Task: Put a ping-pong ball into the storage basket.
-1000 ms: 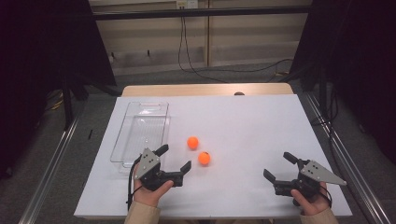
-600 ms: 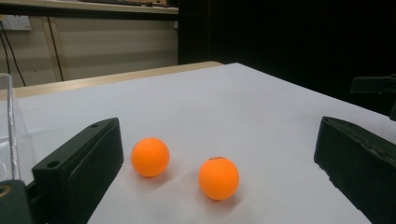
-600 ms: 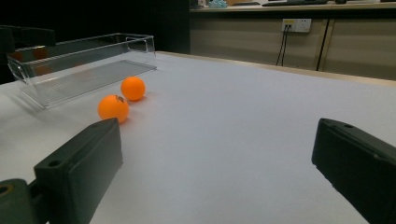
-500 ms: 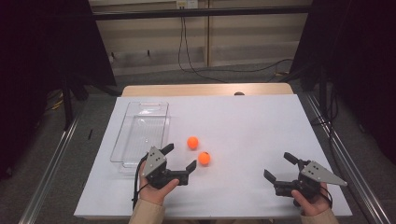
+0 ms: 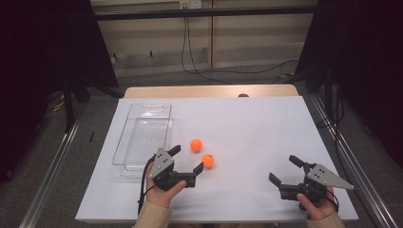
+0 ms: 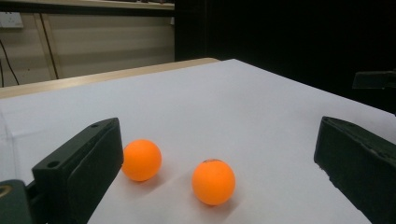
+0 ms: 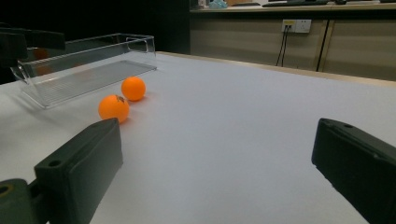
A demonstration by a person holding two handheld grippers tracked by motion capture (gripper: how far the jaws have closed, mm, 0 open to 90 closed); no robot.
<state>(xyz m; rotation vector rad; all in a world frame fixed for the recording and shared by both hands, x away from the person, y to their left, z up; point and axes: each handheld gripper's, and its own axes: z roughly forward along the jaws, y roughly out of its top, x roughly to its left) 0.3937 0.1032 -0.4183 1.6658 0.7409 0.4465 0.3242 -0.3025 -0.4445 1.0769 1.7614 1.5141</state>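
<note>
Two orange balls lie near the middle of the white table [image 5: 247, 128]: a far ball [image 5: 196, 145] and a near ball [image 5: 207, 161]. My left gripper [image 5: 187, 158] is open, its far jaw just left of the far ball and its near jaw almost touching the near ball. In the left gripper view both balls [image 6: 141, 159] [image 6: 213, 181] lie between the spread jaws, the left one close beside the left jaw. My right gripper [image 5: 284, 168] is open and empty near the front right; from it the balls [image 7: 133, 88] [image 7: 114, 108] lie far off to the left.
A clear empty plastic tray [image 5: 142, 135] stands left of the balls, lengthwise away from me, its near end beside my left hand. It appears again as the tray [image 7: 84, 65] in the right gripper view. A wooden strip [image 5: 209, 91] borders the table's far edge.
My left gripper has moved right and slightly forward, bringing its open jaws up around the two balls. The right gripper and both balls have stayed put.
</note>
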